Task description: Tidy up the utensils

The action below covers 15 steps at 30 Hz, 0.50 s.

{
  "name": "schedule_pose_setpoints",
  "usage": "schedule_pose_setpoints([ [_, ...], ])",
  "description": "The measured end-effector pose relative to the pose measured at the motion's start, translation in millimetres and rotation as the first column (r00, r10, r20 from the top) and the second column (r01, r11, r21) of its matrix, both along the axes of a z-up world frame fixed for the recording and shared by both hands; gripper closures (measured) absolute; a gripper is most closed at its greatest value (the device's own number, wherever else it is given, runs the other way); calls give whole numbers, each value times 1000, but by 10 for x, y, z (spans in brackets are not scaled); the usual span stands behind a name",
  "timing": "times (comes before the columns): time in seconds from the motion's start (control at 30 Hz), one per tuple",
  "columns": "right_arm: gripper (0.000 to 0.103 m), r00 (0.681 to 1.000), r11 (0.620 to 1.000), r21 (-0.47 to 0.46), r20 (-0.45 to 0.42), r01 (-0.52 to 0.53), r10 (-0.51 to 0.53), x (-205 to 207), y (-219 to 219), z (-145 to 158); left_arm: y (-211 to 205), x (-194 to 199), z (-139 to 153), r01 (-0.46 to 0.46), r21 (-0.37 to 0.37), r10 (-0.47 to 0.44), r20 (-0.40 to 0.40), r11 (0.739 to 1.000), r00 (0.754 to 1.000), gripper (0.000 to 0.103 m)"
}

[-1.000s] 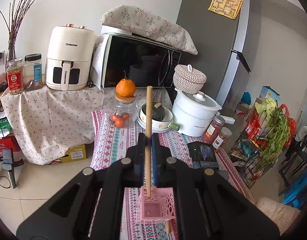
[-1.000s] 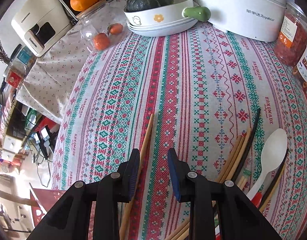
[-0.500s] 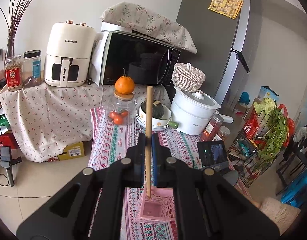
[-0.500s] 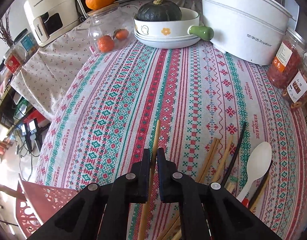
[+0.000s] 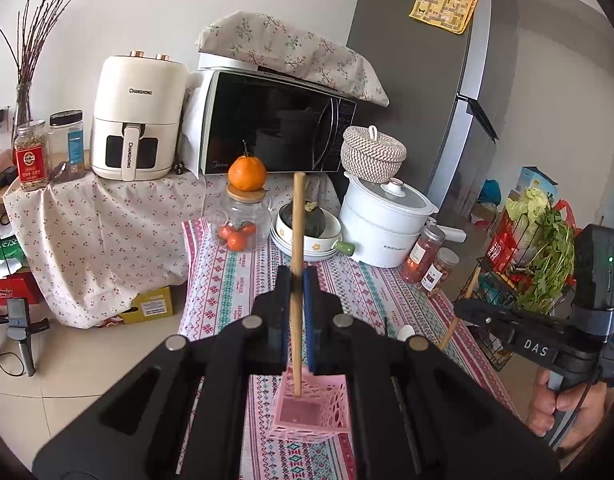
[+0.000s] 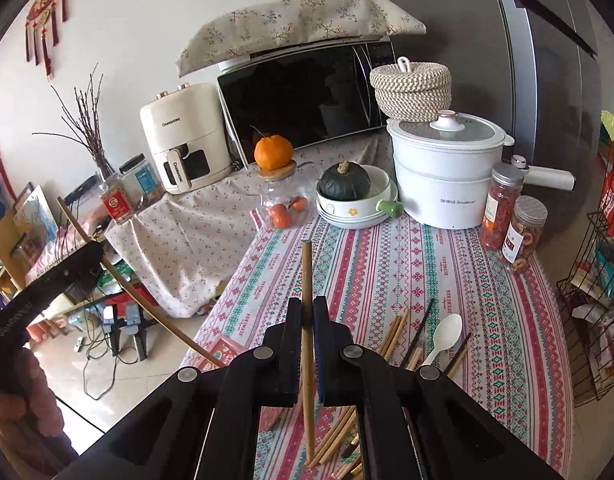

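Note:
In the left wrist view my left gripper (image 5: pixel 297 280) is shut on a wooden chopstick (image 5: pixel 297 224). The stick stands upright, its lower end over the pink perforated basket (image 5: pixel 309 408) on the patterned tablecloth. In the right wrist view my right gripper (image 6: pixel 306 308) is shut on another wooden chopstick (image 6: pixel 306 272), held up above the table. Below it lie loose wooden chopsticks (image 6: pixel 395 332), black chopsticks (image 6: pixel 426 318) and a white spoon (image 6: pixel 447 336). The right gripper's body (image 5: pixel 527 336), with a hand under it, shows at the right of the left wrist view.
At the table's far end stand a white cooker pot (image 6: pixel 447 176), a bowl holding a dark squash (image 6: pixel 347 196), a glass jar of oranges (image 6: pixel 283 200) and two spice jars (image 6: pixel 507 216). A wire rack (image 6: pixel 595 280) stands off the right edge.
My right gripper shut on a wooden chopstick that lay on the cloth and lifted it well above the table. The left gripper kept still with its chopstick over the pink basket.

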State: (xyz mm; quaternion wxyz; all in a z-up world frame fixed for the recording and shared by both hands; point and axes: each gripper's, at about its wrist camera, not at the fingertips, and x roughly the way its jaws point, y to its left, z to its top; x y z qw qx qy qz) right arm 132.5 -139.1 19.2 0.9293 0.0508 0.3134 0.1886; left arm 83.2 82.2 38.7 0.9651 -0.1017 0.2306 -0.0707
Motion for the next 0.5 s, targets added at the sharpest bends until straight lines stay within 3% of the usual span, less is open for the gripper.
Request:
schedule_pose_setpoints([
  [0.2,98,987,999,28,158,-37,32,-372,22,472,-23,111,-113,21,29,-19,-70,999,997,96],
  [0.33,98,978,995,83,205,-54,36,-436,12,633,-35,247,-282,39,14,-37,-130,999,991,96],
  [0.43,98,973,991,121,227,-58,29,-415,29,673,-63,290,-327,55,9,-53,-131,998,990,95],
  [0.5,98,972,988,138,231,-64,30,-369,59,668,-88,299,-332,64,21,-61,-127,998,990,84],
])
